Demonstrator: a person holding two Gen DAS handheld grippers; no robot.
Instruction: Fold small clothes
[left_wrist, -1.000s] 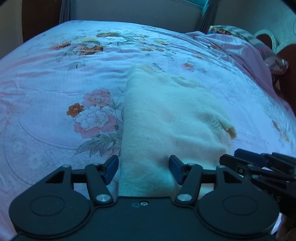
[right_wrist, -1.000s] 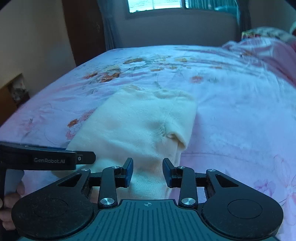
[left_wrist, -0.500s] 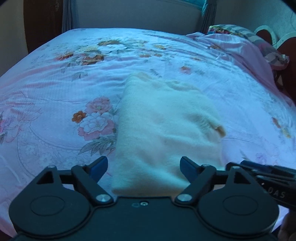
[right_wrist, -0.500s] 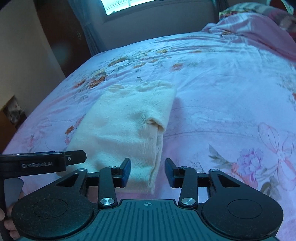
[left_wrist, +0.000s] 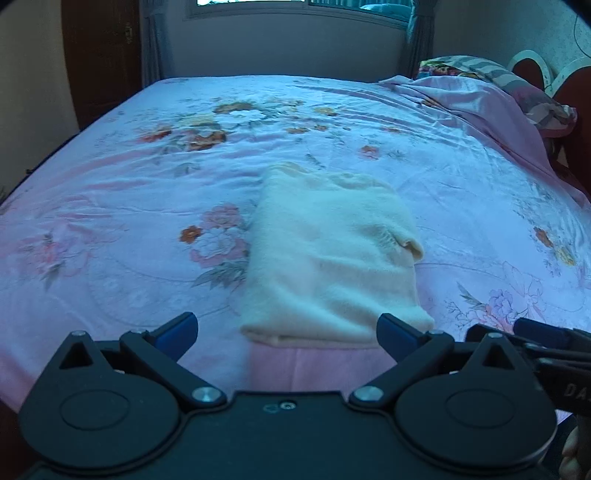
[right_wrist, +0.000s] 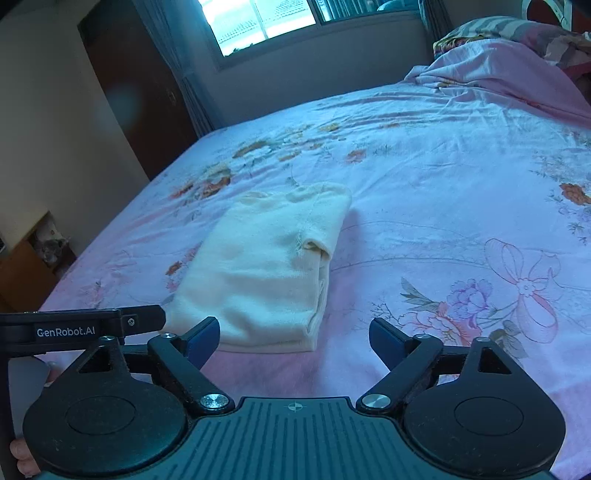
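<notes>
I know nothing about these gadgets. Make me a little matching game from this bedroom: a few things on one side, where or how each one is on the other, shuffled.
Things:
1. garment
2. left gripper
3. pillow
4. window

Places or states:
A. at the bed's far right corner
B. folded, lying on the sheet
C. in the far wall
D. fingers opening, nothing between them

Pairs: 1-B, 2-D, 3-A, 4-C

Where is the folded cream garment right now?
The folded cream garment lies flat on the floral bedsheet, centre in the left wrist view, left of centre in the right, beside a pink flower print.
</notes>
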